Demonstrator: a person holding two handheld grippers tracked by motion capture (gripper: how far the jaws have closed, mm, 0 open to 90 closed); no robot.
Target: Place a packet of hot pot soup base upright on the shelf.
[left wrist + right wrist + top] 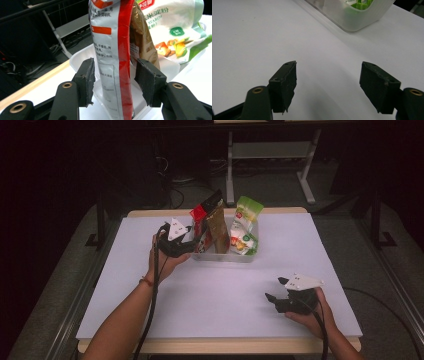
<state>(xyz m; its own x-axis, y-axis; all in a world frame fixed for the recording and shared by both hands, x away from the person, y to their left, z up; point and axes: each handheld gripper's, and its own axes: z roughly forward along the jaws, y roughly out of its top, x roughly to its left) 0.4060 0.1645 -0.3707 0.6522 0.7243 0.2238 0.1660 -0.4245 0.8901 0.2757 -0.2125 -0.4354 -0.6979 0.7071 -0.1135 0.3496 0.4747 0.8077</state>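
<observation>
Red-and-white pouch [112, 62] stands upright at the clear tub's [222, 256] nine o'clock end, propped by the brown pouch [142, 47], so my left claw [113, 80] straddles it with pads apart, while my right claw [327, 87] hovers open, empty.

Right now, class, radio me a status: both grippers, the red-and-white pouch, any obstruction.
Left gripper open, jaws astride red-and-white pouch, pads clear. Pouch upright in clear bin, brown pouch beside it. Right gripper open over bare table. Nothing obstructing.
</observation>
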